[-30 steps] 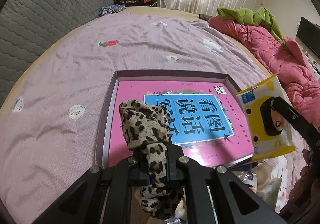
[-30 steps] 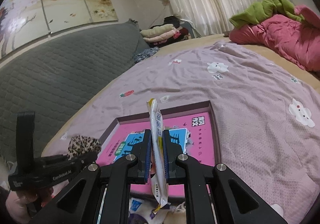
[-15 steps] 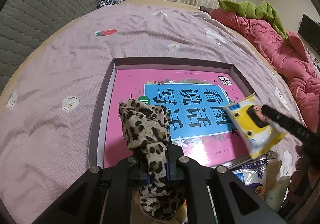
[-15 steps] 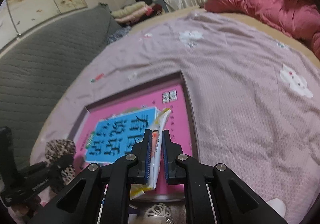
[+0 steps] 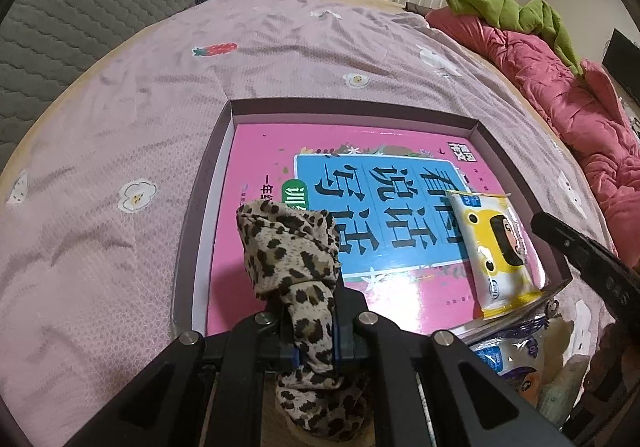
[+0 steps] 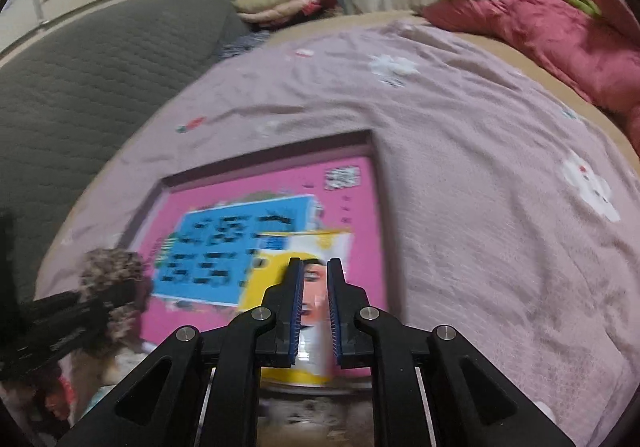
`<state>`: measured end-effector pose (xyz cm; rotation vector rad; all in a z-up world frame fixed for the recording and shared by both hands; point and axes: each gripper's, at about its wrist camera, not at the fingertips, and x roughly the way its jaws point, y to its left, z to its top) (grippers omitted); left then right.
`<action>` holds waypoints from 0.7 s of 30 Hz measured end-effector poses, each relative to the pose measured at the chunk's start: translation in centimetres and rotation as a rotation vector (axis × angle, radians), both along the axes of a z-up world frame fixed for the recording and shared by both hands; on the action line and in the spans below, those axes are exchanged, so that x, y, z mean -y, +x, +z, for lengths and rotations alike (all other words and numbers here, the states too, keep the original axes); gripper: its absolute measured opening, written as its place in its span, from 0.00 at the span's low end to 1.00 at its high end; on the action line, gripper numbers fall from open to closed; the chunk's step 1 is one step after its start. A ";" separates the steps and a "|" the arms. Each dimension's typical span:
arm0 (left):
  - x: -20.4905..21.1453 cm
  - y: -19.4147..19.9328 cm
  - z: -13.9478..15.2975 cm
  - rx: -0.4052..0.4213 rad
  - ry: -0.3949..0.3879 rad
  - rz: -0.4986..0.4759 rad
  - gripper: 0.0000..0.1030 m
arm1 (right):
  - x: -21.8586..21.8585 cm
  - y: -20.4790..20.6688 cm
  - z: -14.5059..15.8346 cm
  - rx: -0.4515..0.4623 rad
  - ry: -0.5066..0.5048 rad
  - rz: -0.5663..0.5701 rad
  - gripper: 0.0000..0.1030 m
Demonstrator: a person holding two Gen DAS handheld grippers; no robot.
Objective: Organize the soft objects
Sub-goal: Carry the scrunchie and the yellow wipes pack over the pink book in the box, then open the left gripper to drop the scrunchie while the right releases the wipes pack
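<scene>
- Leopard-print fabric bundle [image 5: 288, 247]: clamped in the narrow left tool [image 5: 314, 299]. Its long axis follows the fingers, with the bunched end pointing forward over the near left part of the book and the tail hanging beneath.
- Yellow-and-white plastic tissue packet [image 5: 496, 251]: lies flat, face up, on the near right part of the book. Its long axis runs near to far beside the box's right wall, the blue label end farthest.
- Right tool [image 6: 313, 267]: above the packet; its jaws have just been parting to a slim gap, gripping nothing.
- Pink-and-blue book [image 5: 256, 175]: flat inside a shallow dark cardboard box [image 5: 352, 107].
- Lilac patterned bedsheet [image 5: 120, 127]: beneath the box.
- Pink quilt [image 5: 560, 87]: far right.
</scene>
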<state>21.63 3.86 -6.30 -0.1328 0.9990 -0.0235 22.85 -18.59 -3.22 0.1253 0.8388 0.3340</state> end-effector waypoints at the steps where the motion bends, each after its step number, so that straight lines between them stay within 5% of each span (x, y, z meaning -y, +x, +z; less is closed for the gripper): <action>1: 0.1 0.1 -0.1 -0.005 0.004 -0.001 0.10 | -0.7 -0.1 0.0 0.002 -0.006 0.029 0.13; 21: -0.5 2.9 -1.0 -0.062 -0.080 0.005 0.17 | -3.8 -0.9 -1.6 -0.053 -0.106 0.155 0.24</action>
